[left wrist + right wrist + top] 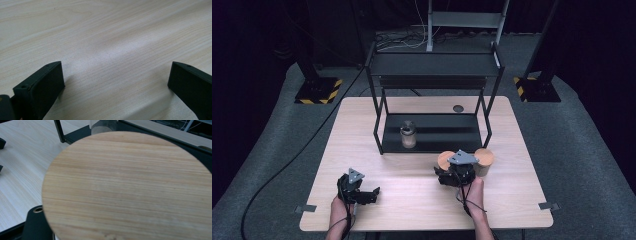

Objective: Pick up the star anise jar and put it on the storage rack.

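A: We see the left hand-held gripper [371,192] low over the bare tabletop [105,37], the hand [338,210] coming in behind it; its jaws stand wide apart with nothing between them.

B: And the right hand-held gripper [451,169]? We see the right hand [474,194] reaching forward, the wrist roughly straight.

A: A round wooden lid [130,187] lies right before its camera, one jaw showing beneath it. We cannot tell whether it grips the lid.

B: Just right of that gripper stands another wooden-lidded jar [484,161]. Ahead of it, a jar [408,134] sits on the black rack's [432,67] lower shelf.
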Motion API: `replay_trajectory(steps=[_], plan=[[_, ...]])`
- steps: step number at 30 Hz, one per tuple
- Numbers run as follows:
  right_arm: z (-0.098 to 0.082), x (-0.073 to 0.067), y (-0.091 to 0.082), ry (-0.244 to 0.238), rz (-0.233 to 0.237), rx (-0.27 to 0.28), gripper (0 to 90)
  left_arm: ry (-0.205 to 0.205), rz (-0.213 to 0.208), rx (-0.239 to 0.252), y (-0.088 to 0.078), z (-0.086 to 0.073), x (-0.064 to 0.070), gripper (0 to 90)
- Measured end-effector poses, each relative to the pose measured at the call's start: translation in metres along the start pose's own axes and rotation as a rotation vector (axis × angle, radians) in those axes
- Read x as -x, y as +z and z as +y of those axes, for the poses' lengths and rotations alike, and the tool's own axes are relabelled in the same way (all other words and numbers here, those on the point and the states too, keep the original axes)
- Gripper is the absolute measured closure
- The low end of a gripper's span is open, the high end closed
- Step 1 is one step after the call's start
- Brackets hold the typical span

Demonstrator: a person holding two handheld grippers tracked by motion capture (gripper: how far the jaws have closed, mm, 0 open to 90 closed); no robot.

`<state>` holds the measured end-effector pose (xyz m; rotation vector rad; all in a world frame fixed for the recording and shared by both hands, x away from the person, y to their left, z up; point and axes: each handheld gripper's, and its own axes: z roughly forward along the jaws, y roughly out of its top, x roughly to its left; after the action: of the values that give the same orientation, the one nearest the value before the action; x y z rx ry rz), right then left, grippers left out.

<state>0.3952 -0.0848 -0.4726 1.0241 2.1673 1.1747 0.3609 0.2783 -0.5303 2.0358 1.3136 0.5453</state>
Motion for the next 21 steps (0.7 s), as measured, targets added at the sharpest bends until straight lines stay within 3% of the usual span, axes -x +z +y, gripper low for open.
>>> replay_trajectory(steps=[21], plan=[[0.002, 0.0082, 0.0106, 0.017, -0.01, -0.013, 25.0, 0.0, 0.0, 0.0, 0.0, 0.0, 0.0, 0.0]])
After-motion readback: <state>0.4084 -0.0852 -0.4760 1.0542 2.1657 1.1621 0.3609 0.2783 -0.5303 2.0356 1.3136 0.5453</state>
